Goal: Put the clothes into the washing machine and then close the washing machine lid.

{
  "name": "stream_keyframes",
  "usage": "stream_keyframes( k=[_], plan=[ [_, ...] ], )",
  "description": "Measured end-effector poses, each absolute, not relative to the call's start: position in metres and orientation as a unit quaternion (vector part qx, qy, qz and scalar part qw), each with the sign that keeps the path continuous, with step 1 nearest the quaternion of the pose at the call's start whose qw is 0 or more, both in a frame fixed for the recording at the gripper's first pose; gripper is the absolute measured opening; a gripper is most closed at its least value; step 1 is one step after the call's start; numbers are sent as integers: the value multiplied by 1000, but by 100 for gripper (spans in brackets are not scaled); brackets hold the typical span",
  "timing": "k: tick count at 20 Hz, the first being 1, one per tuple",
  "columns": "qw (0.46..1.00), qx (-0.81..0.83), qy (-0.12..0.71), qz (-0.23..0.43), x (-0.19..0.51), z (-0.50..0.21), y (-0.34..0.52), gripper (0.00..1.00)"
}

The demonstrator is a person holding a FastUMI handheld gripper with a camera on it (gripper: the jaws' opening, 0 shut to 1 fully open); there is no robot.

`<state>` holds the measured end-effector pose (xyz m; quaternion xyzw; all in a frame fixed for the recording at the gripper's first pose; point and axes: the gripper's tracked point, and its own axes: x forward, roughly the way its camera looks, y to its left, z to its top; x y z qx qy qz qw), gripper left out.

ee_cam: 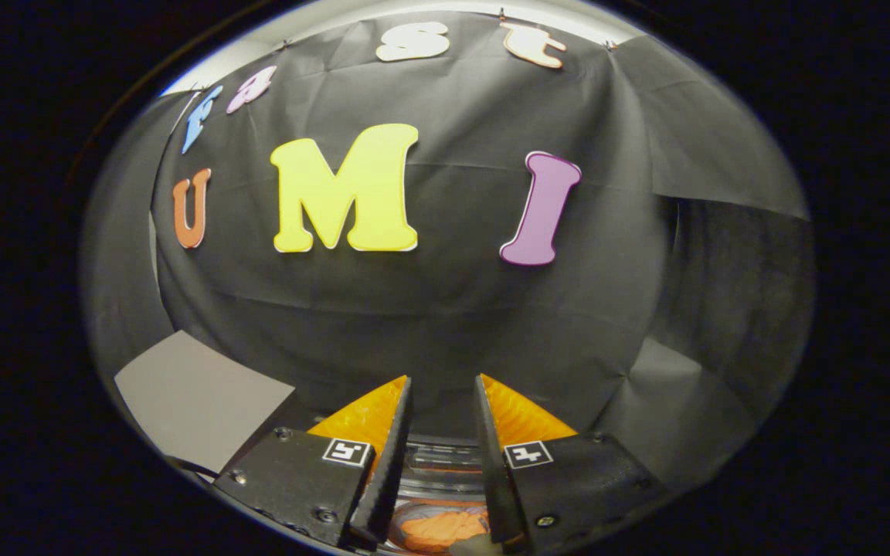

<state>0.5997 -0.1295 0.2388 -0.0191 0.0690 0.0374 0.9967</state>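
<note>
The gripper (443, 386) is seen from behind, w/ its two fingers spread apart; a clear gap is kept between them and nothing is pinched. Each finger (396, 440) is shaped as a flat wedge that gets narrow toward the tip, w/ a ribbed, rubber-like inner edge. At the base of each finger a matte block w/ small screws is mounted, and on each block a small square marker (347, 452) w/ a black-and-white pattern is stuck.

Below the gap between the fingers, near their bases, the washing machine (441, 467) is partly seen: a curved, shiny rim, prob. of plastic or metal, w/ ridges that reflect light. Inside this rim, directly under the fingers, an orange cloth (437, 530) is lying; it looks soft and crumpled, w/ folds. It is not touched by the fingers, and it is placed lower than them, approx. in line w/ the gap. If the lid is open or closed cannot be told from here.

Left of the washing machine, beside the left finger block, a flat grey sheet (190, 398) w/ straight edges and a smooth surface is seen; a thin dark cable (191, 467) runs at its lower corner.

Beyond the fingertips the booth wall (429, 309) is hung, a dark woven cloth w/ soft creases and folds.
</note>
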Motion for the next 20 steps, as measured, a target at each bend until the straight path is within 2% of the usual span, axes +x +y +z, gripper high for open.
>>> stream_keyframes(
  k=[11, 16, 18, 19, 20],
  plan=[
    [982, 4, 187, -3, 697, 170, -145, 50],
    [972, 3, 234, -8, 698, 126, -156, 50],
    [976, 5, 219, -19, 701, 130, -160, 50],
    [975, 10, 222, -17, 702, 127, -159, 75],
    [975, 9, 222, -15, 700, 125, -159, 74]
  ],
)
